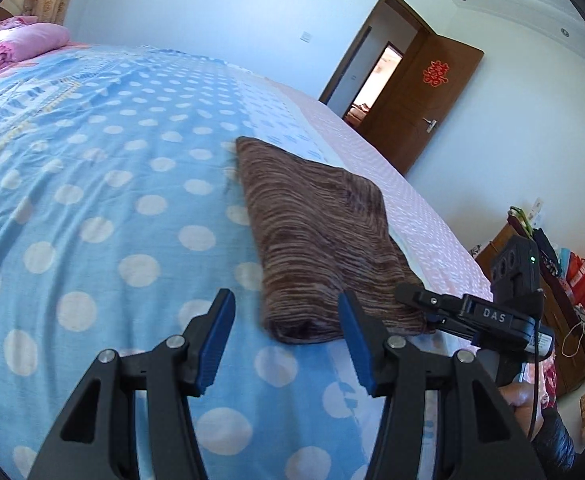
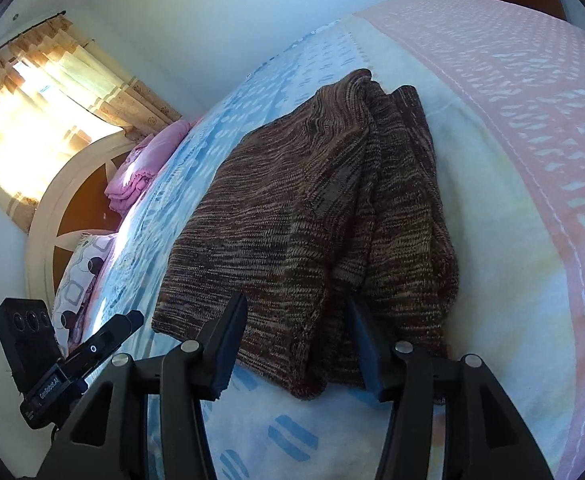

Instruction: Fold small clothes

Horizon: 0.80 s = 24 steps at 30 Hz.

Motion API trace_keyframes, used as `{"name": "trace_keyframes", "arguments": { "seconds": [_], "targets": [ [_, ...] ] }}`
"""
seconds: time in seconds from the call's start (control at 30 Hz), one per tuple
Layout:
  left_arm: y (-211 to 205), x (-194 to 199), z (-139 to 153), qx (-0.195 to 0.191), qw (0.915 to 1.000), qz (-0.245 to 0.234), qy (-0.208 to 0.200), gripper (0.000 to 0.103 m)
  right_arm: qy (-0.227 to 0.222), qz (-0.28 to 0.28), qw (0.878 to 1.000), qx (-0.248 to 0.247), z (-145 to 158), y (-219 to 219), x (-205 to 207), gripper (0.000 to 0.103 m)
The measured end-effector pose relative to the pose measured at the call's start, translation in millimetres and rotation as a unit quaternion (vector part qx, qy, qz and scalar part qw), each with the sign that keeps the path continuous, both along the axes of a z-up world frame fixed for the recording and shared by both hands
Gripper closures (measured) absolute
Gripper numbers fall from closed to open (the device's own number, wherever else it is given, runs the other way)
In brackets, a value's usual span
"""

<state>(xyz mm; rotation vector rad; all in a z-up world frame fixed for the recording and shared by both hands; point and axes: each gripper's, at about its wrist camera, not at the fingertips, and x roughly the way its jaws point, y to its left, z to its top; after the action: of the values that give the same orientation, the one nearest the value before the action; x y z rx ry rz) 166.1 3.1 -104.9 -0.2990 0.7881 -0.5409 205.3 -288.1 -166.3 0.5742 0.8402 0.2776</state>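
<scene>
Here we are at the bedside, and the brown knit garment (image 1: 316, 236) lies folded into a thick, narrow bundle on the bed (image 1: 92, 200), near the side edge where the blue dotted sheet meets a pink patterned strip. The left hand-held gripper (image 1: 288, 344) hangs just short of the bundle's near end, its blue pads spread wide with nothing between them. The right hand-held gripper (image 2: 298, 344) is closer in: its jaws stand apart too, straddling the near edge of the knit, one pad over the top layer and the other tucked at the seam where two stacked layers meet. Whether that pad touches the cloth, I can't say from here.

In the right wrist view the fold looks layered, with one slab overlapping another (image 2: 404, 200), so it seems close to done, perhaps one more fold or a tidy-up.

Now the risks. If the right jaws close where they are, they may catch only the upper layer, and lifting that alone would peel the stack open. The knit looks soft and heavy, so a lift from one end could let the far end sag and slide. And the bundle sits close to the side of the bed; a careless tug toward that side could drag it over the edge. A pink quilt (image 1: 16, 44) rests far up by the headboard, well clear.
</scene>
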Motion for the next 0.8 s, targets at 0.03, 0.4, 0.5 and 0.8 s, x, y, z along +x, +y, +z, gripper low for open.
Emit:
{"name": "trace_keyframes", "arguments": {
  "seconds": [0.03,0.4,0.5,0.8],
  "targets": [
    [1,2,-1,0.000,1.0000,0.003,0.001,0.047,0.010,0.008,1.000,-0.014,-2,3,3,0.092],
    [-14,44,17,0.027,0.9996,0.002,-0.006,0.047,-0.016,0.056,0.990,-0.126,53,-12,5,0.096],
    [-29,54,16,0.048,0.9988,-0.006,-0.009,0.047,0.005,0.073,0.981,-0.180,45,-11,8,0.096],
    [-61,67,-23,0.125,0.9921,0.001,0.005,0.039,0.014,0.059,0.988,-0.142,24,-35,10,0.084]
  ]
}}
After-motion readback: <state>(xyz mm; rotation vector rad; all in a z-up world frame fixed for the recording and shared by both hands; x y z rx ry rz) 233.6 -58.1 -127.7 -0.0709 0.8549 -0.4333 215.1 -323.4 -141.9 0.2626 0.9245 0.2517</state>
